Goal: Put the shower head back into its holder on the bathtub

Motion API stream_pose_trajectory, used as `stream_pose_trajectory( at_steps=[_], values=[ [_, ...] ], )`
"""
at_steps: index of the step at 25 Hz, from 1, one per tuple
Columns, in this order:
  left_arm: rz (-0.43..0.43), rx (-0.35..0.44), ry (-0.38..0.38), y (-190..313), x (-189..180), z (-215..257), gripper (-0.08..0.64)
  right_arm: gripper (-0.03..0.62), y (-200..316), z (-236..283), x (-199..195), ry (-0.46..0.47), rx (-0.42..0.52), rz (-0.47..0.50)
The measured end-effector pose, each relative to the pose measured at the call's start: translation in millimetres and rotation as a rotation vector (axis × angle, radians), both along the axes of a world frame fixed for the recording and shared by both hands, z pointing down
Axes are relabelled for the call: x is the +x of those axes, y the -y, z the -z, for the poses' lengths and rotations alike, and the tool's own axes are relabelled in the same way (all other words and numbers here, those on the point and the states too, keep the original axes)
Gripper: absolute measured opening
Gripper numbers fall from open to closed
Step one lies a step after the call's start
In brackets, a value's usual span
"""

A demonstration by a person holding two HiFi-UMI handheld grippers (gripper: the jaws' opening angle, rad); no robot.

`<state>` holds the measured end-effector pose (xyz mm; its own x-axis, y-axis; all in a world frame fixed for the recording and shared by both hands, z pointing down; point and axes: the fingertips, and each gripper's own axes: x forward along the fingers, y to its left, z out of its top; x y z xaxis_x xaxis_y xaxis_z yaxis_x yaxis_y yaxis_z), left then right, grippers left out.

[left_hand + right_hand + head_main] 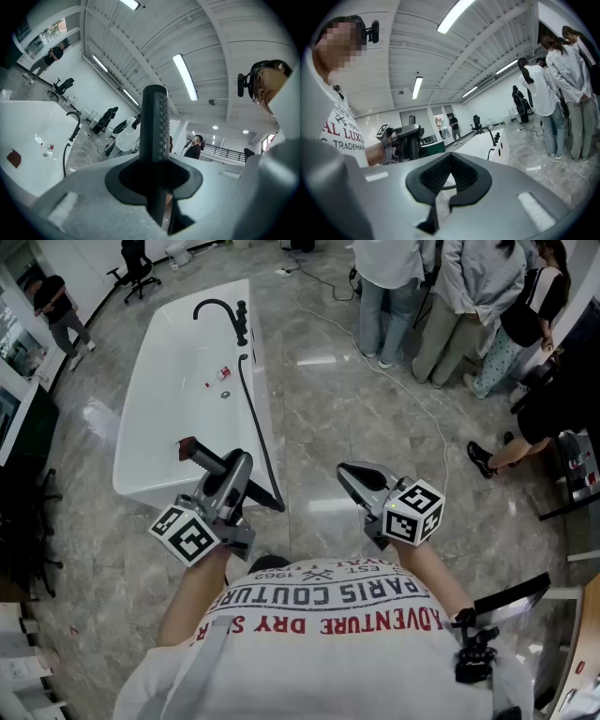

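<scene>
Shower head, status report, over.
Left claw shut on slim black shower head. Right claw shut, empty. White bathtub ahead, nothing seen blocking.

Bright, even indoor light seen through wide-angle lenses.
Long white ceiling strip lights (185, 77) throw pale glare patches on the glossy grey marble floor (356, 427), and the white oval bathtub (159, 399) looks nearly washed out. Both gripper views bend hard toward black corners, with the nearest foreground softly blurred.
</scene>
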<state>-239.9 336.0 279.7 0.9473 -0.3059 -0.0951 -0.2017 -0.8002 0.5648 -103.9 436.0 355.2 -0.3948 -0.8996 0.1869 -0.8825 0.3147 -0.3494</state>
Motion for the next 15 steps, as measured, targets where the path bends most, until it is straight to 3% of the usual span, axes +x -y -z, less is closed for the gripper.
stream_pose_trajectory(
  at_steps=[15],
  values=[
    [0.002,0.002,0.018,-6.9,-6.5,-5.2,0.089,0.003,-6.2,-1.4,-9.1,0.053,-0.002,0.0]
  ],
)
